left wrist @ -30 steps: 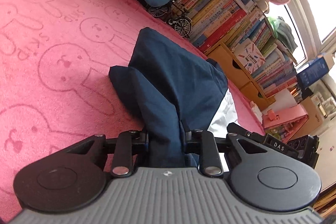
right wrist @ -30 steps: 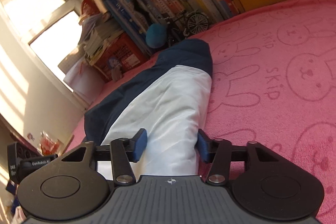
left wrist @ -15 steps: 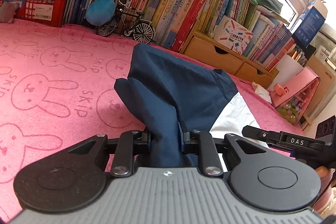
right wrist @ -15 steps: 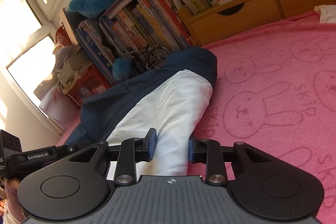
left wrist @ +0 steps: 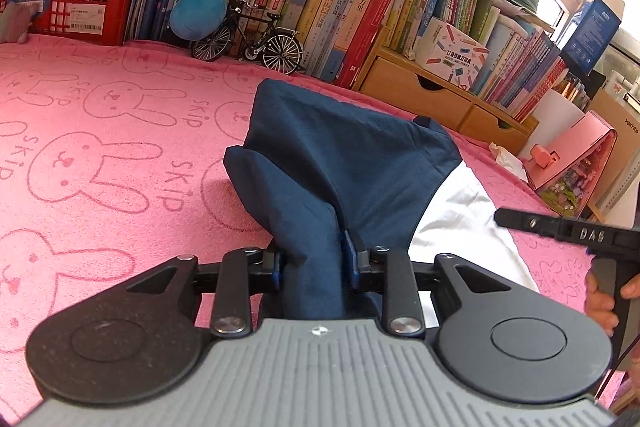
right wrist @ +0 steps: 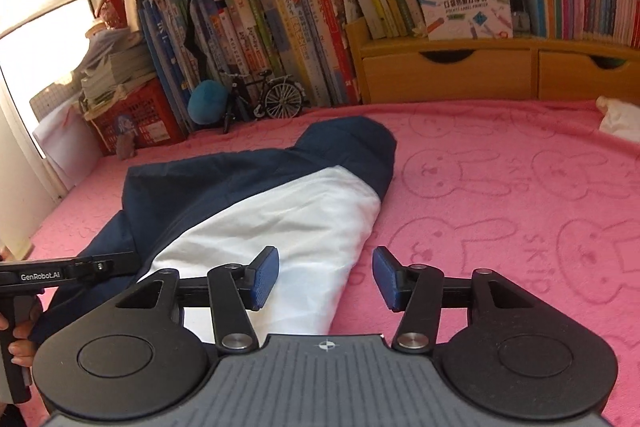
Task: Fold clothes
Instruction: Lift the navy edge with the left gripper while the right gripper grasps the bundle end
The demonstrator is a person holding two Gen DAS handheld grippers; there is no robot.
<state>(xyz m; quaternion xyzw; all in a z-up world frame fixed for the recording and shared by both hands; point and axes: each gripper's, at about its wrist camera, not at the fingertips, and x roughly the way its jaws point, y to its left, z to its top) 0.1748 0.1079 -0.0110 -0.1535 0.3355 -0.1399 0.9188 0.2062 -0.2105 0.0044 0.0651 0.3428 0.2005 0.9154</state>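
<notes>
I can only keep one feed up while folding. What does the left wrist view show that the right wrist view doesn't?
Only the left wrist view shows the left gripper shut on a bunched navy fold, plus the pink case.
Only the right wrist view shows the right gripper open, with the white part of the garment under its left finger.
Both show the navy-and-white garment, the pink rabbit blanket, the model bicycle and the books.

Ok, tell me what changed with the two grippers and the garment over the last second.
The right gripper let go: its jaws, closed on the white part of the garment half a second ago, now stand wide open with the cloth lying on the pink blanket. The left gripper stays clamped on the navy fold.
</notes>
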